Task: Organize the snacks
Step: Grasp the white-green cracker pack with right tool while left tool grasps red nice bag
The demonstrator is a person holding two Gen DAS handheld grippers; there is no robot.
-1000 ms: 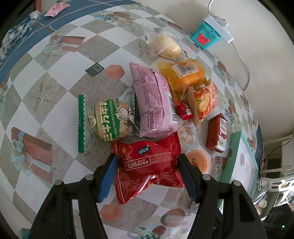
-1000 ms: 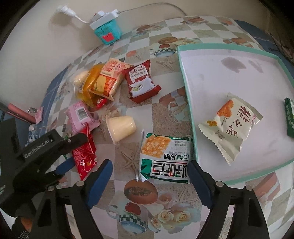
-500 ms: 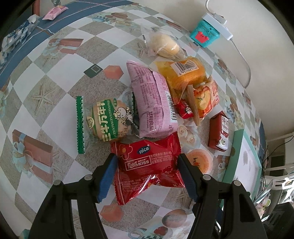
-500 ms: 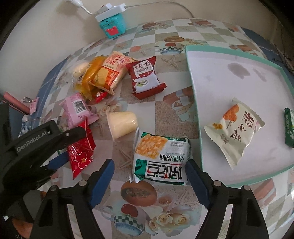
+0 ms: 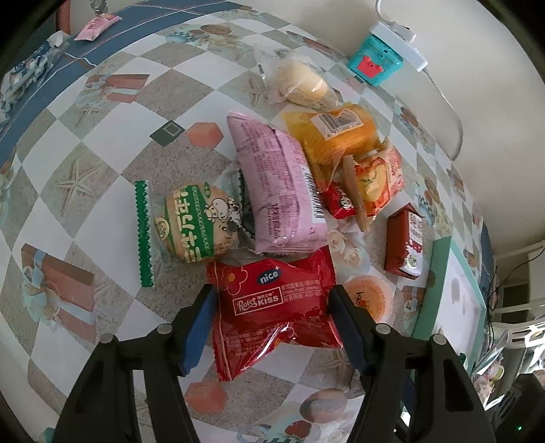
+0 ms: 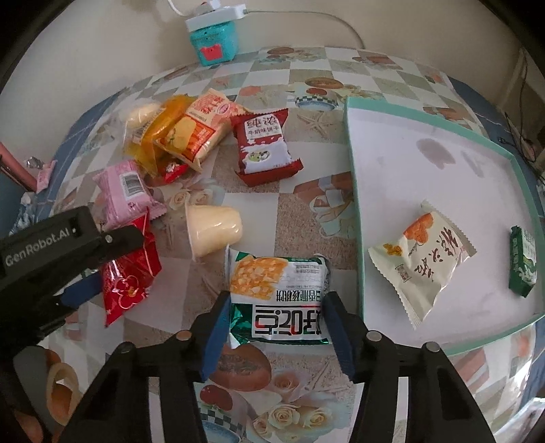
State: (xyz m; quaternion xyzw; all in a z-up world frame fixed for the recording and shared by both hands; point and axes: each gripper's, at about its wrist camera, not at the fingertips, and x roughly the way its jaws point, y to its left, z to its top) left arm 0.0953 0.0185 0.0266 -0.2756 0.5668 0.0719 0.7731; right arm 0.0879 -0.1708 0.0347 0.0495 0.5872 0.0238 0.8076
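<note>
Left hand-held gripper [image 5: 272, 306] closing, pads pressing red snack packet [image 5: 276, 300], right hand-held gripper [image 6: 276, 313] closing, pads pressing green-and-white snack packet [image 6: 277, 296], both on patterned worktop [image 5: 85, 143].

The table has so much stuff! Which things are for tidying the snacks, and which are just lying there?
For the job:
- red crinkly Kiss snack packet
- green-and-white cracker packet
- pale yellow jelly cup
- teal-rimmed white tray

Just lying about:
- teal box with red label
- white power strip
</note>
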